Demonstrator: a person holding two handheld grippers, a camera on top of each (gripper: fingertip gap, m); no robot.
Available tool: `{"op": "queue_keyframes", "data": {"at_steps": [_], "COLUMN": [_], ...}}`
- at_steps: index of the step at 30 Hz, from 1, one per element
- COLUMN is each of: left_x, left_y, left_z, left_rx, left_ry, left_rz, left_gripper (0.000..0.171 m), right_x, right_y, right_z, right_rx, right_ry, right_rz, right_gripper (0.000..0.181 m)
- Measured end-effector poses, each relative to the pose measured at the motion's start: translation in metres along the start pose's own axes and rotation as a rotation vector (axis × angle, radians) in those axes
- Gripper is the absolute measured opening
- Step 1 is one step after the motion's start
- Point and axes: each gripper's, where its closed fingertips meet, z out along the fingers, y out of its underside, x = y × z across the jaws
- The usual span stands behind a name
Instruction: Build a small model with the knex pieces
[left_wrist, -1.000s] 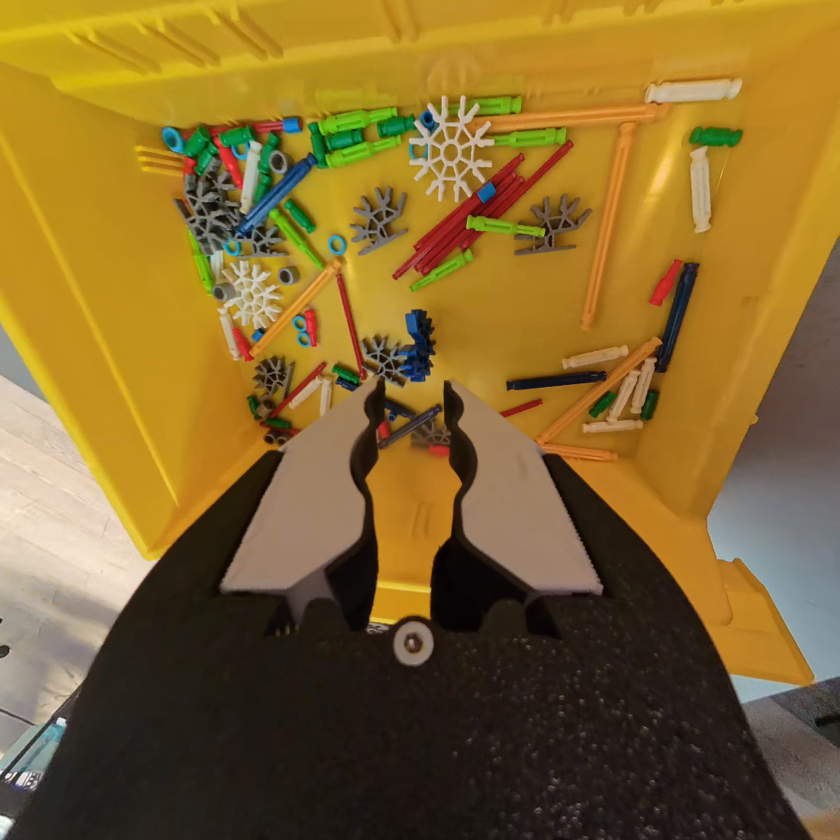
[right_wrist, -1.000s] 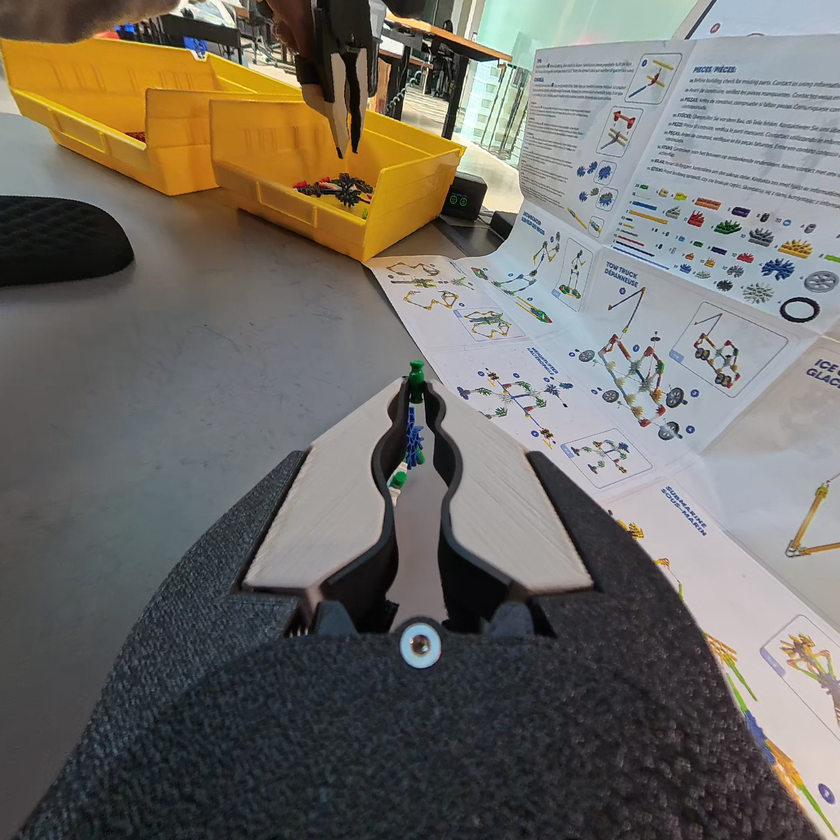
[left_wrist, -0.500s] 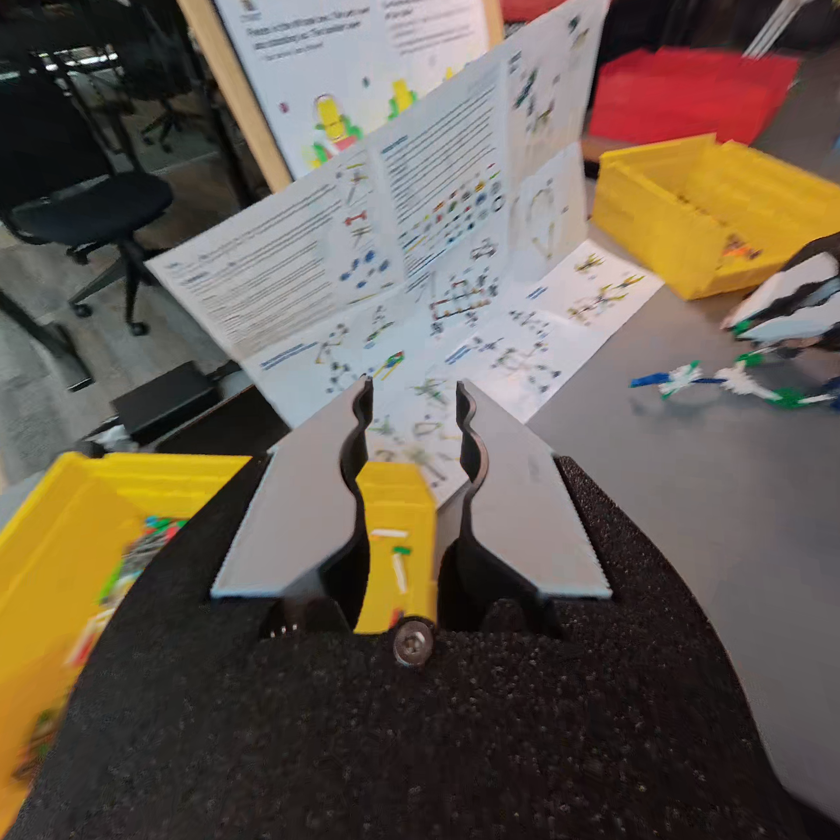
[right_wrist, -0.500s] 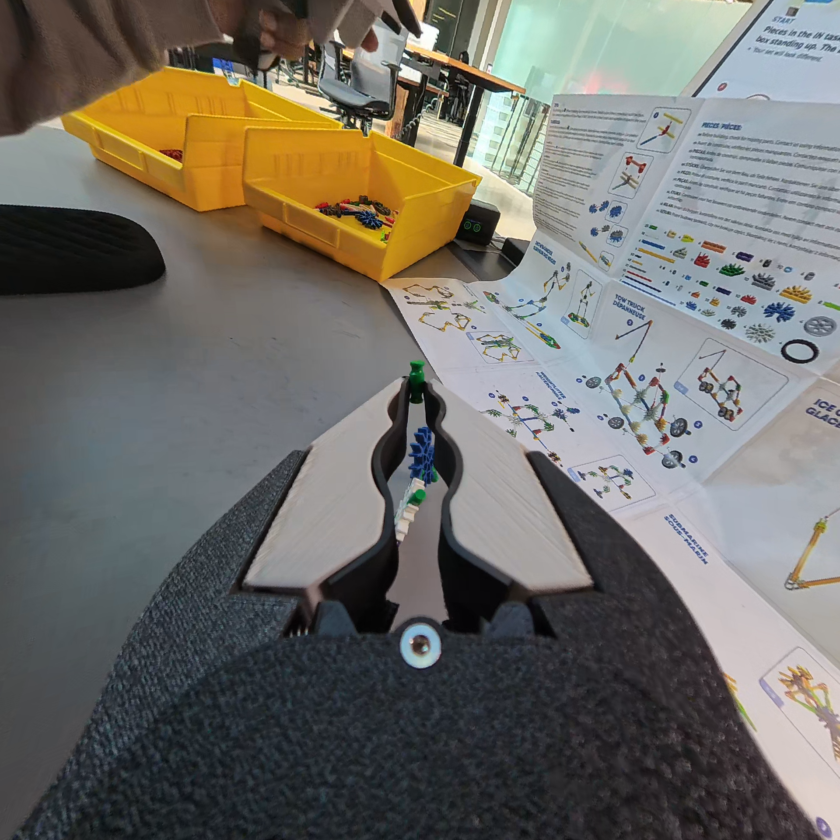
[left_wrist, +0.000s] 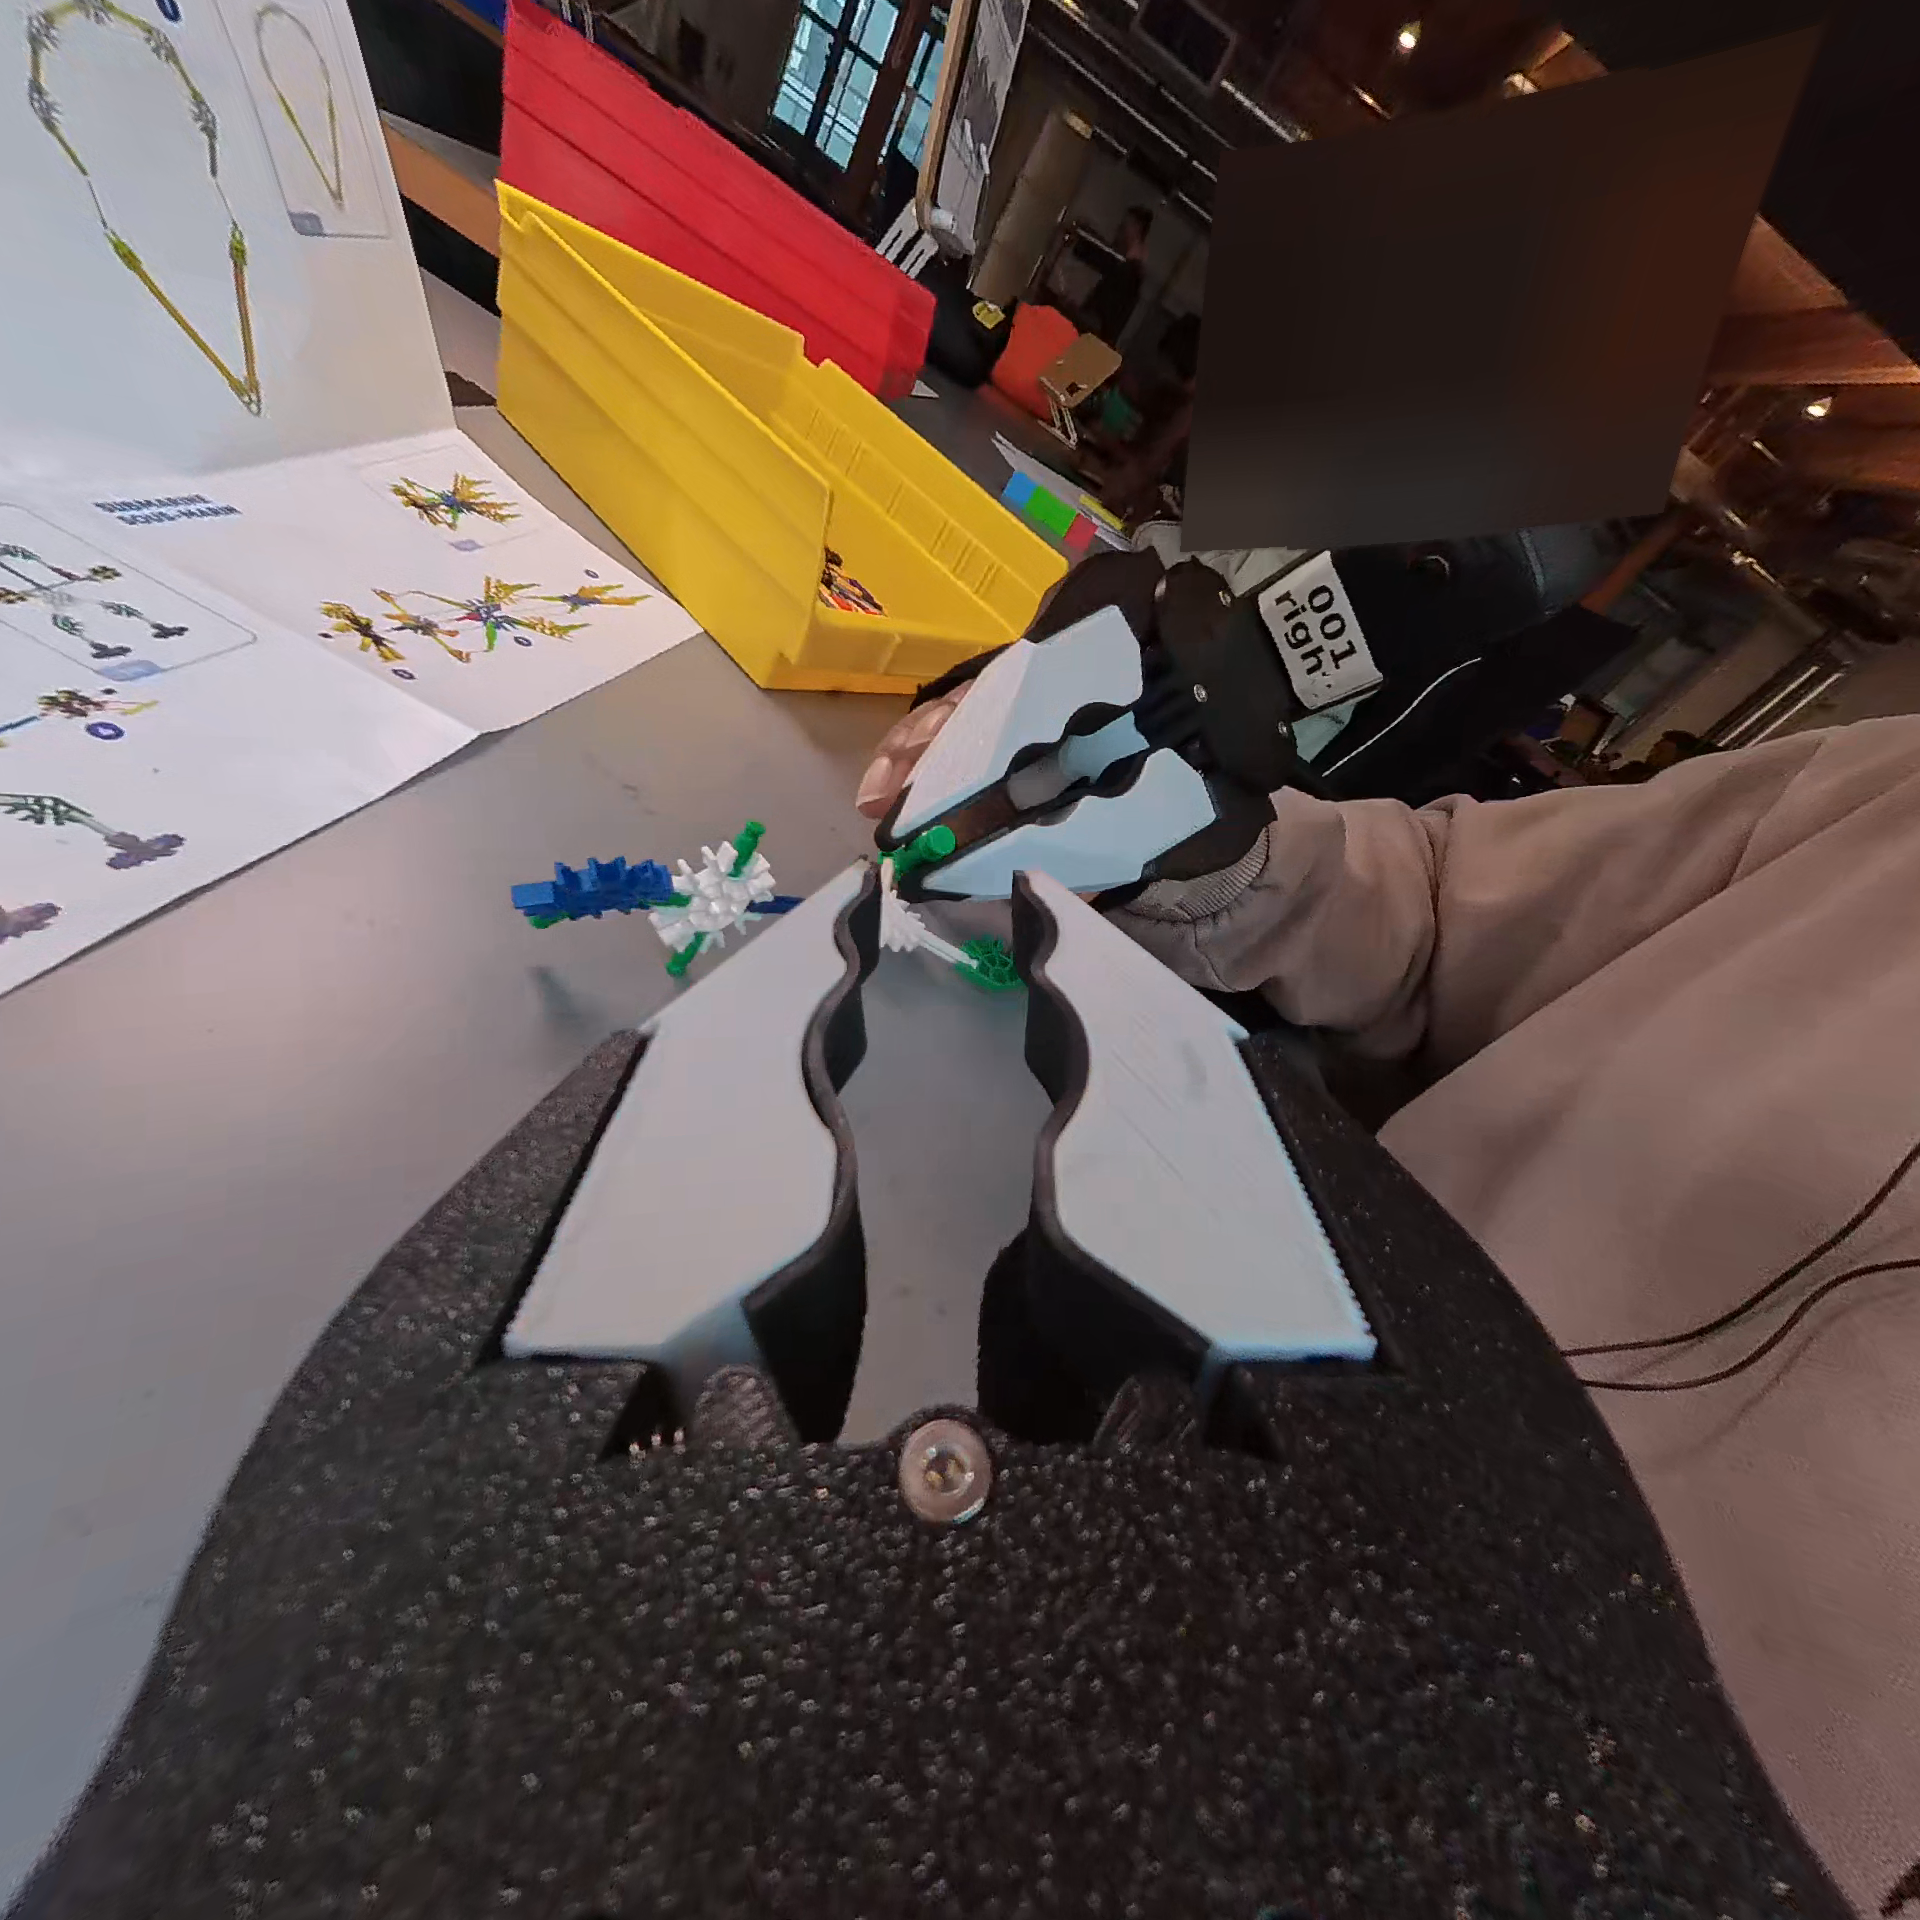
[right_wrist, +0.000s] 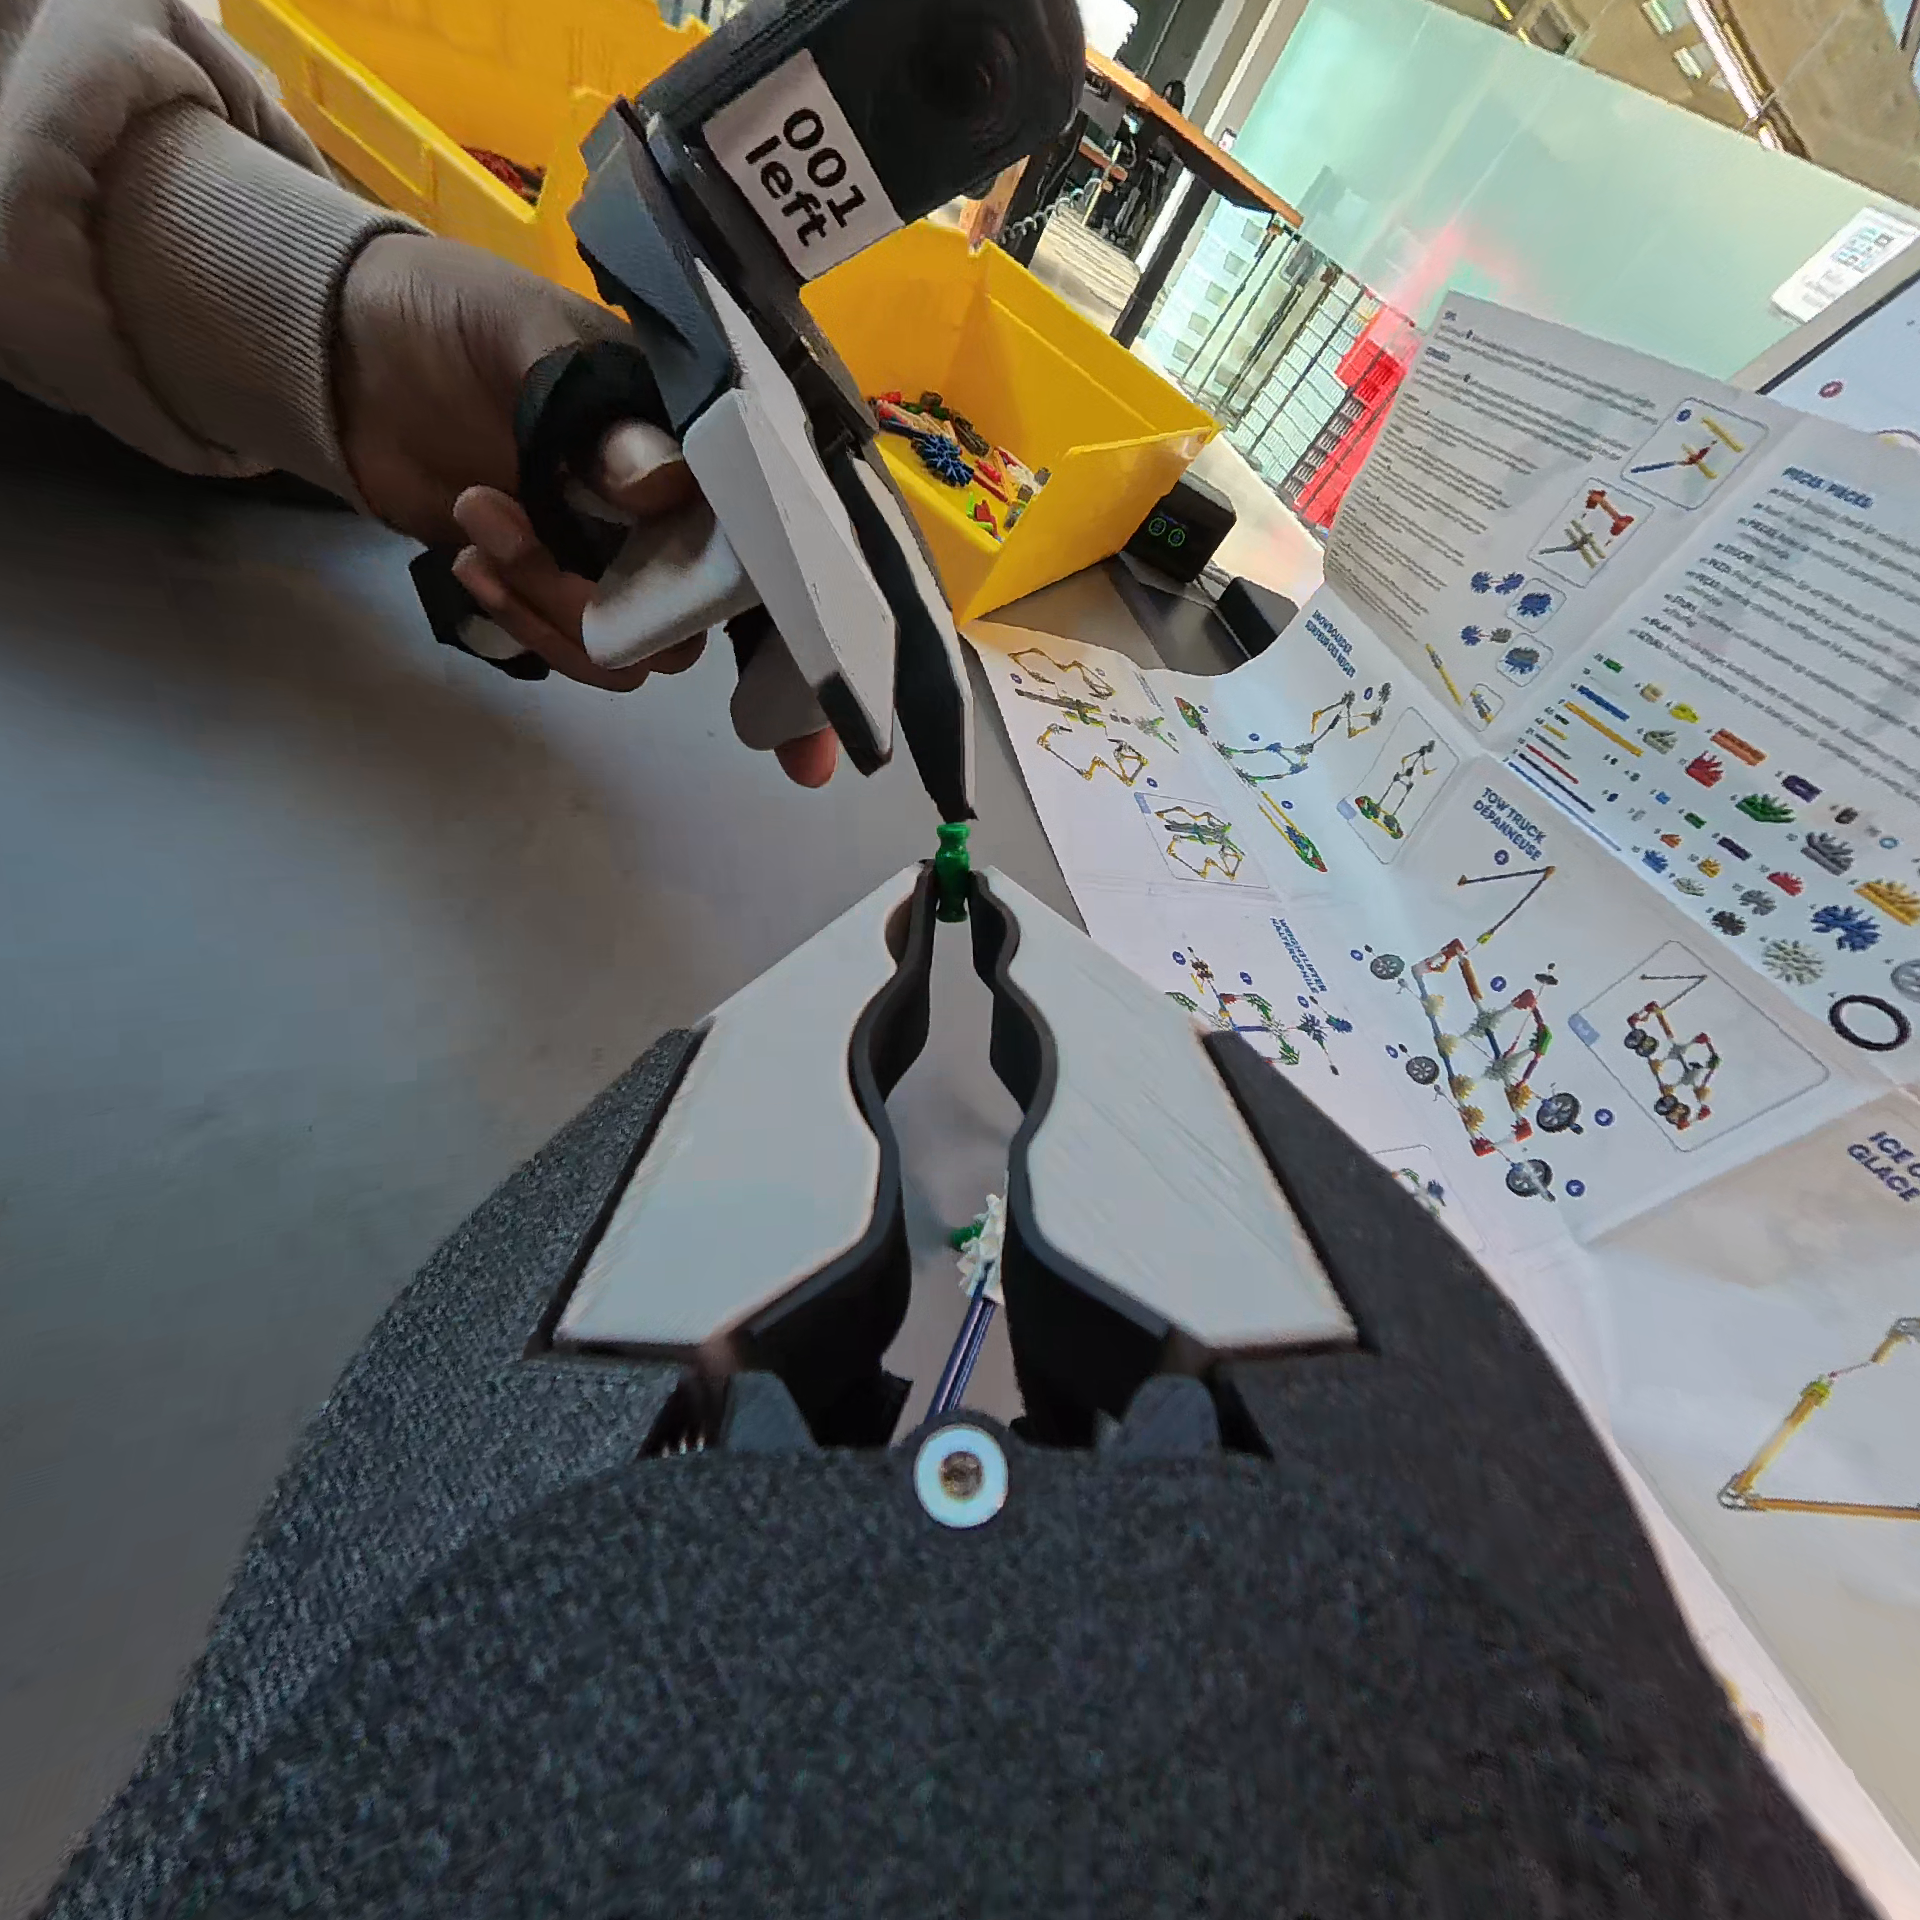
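Green rod (right_wrist: 951, 871) between right tongs' (right_wrist: 953, 883) tips

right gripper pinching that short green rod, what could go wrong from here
1. The right gripper holds the short green plastic rod only at its very fingertips; a nudge could twist it loose.
2. The open left gripper is crowding in close and could knock the rod or the right gripper.
3. The small blue, white and green toy assembly lying on the grey table may get bumped.
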Motion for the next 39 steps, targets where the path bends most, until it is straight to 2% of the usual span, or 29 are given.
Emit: {"op": "queue_keyframes", "data": {"at_steps": [5, 9, 12, 14, 16, 17, 20, 22, 25, 27, 29, 33, 36, 39], "left_x": [-0.003, -0.004, -0.005, -0.011, -0.035, -0.055, -0.116, -0.140, -0.169, -0.183, -0.187, -0.178, -0.168, -0.152], "left_y": [0.020, 0.026, 0.029, 0.027, 0.012, 0.000, -0.046, -0.061, -0.047, -0.028, -0.024, -0.035, -0.046, -0.055], "left_z": [0.001, -0.002, -0.002, -0.006, -0.024, -0.043, -0.142, -0.212, -0.290, -0.312, -0.313, -0.287, -0.265, -0.234], "left_rx": [-0.058, -0.083, -0.101, -0.106, -0.087, -0.078, -0.058, -0.057, -0.118, -0.162, -0.138, -0.041, 0.029, 0.096], "left_ry": [-0.058, -0.079, -0.076, -0.121, -0.282, -0.431, -1.000, -1.275, -1.499, -1.526, -1.497, -1.374, -1.311, -1.203], "left_rz": [-0.006, 0.015, 0.011, 0.055, 0.164, 0.251, 0.498, 0.512, 0.387, 0.277, 0.255, 0.292, 0.375, 0.443], "left_gripper": [0.015, 0.007, 0.006, 0.005, 0.005, 0.005, 0.006, 0.006, 0.006, 0.009, 0.015, 0.025, 0.046, 0.049], "right_x": [-0.018, -0.022, -0.025, -0.020, -0.004, 0.005, 0.033, 0.048, 0.062, 0.067, 0.070, 0.075, 0.074, 0.073], "right_y": [0.003, 0.005, 0.006, 0.007, 0.004, 0.003, 0.008, 0.014, 0.021, 0.024, 0.027, 0.037, 0.046, 0.057], "right_z": [0.011, 0.014, 0.014, 0.013, 0.008, 0.004, -0.011, -0.020, -0.028, -0.032, -0.035, -0.039, -0.039, -0.037], "right_rx": [-0.077, -0.129, -0.143, -0.142, -0.126, -0.111, -0.084, -0.082, -0.082, -0.085, -0.093, -0.118, -0.131, -0.161], "right_ry": [0.012, 0.041, 0.039, 0.065, 0.114, 0.128, 0.169, 0.192, 0.201, 0.201, 0.198, 0.185, 0.141, 0.112], "right_rz": [-0.186, -0.329, -0.376, -0.371, -0.309, -0.252, -0.096, -0.036, 0.037, 0.065, 0.083, 0.151, 0.253, 0.324], "right_gripper": [0.005, 0.004, 0.005, 0.007, 0.022, 0.028, 0.032, 0.030, 0.022, 0.021, 0.021, 0.023, 0.034, 0.048]}}
